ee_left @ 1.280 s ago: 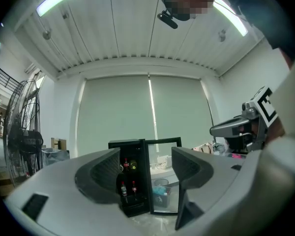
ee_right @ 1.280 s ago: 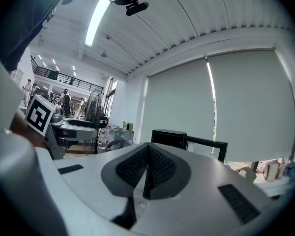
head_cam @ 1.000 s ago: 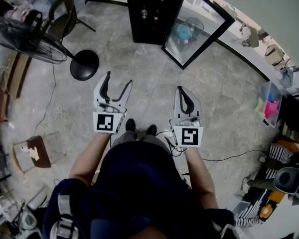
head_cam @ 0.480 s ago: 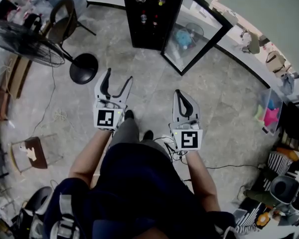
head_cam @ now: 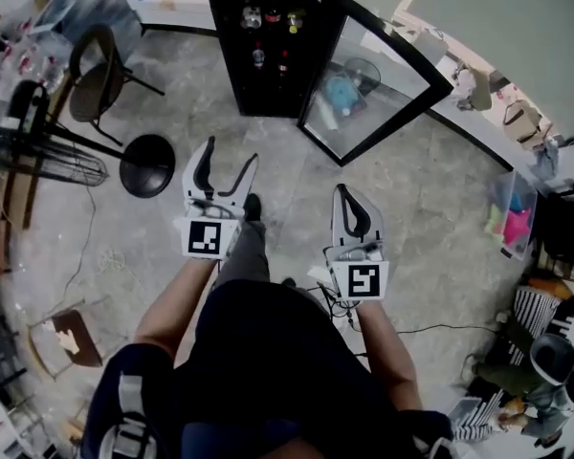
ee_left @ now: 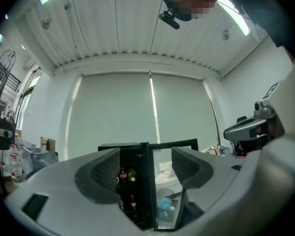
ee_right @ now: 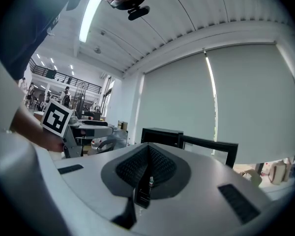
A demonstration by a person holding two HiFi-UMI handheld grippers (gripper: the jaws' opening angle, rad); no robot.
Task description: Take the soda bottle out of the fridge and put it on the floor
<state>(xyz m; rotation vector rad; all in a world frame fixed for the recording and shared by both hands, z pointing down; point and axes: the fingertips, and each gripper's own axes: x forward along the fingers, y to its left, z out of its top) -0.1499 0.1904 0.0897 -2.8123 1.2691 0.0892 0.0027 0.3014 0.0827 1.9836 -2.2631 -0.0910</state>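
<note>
The left gripper (head_cam: pixel 230 154) has its jaws spread wide with nothing between them. Through the gap, its own view frames the fridge (head_cam: pixel 228 55) far ahead. The right gripper (head_cam: pixel 343 191) has its jaws pressed together and carries nothing. Both hang over the stone floor (head_cam: pixel 430 199), well apart from the fridge.

The soda bottle (ee_left: pixel 122 174) stands on an upper shelf and shows a red label. A yellowish bottle (ee_left: pixel 132 175) is just to its right, and a second red-labelled bottle (ee_left: pixel 133 203) sits on a shelf below.

The likeliest slip is taking the wrong bottle, since the two red labels look alike from here. A wide jaw pushed in could also tip the yellowish neighbour. The glass door (head_cam: pixel 364 75) stands open on the right, so a swing of the right gripper could strike it. A cable (head_cam: pixel 440 330) lies on the near floor and could catch a foot.
</note>
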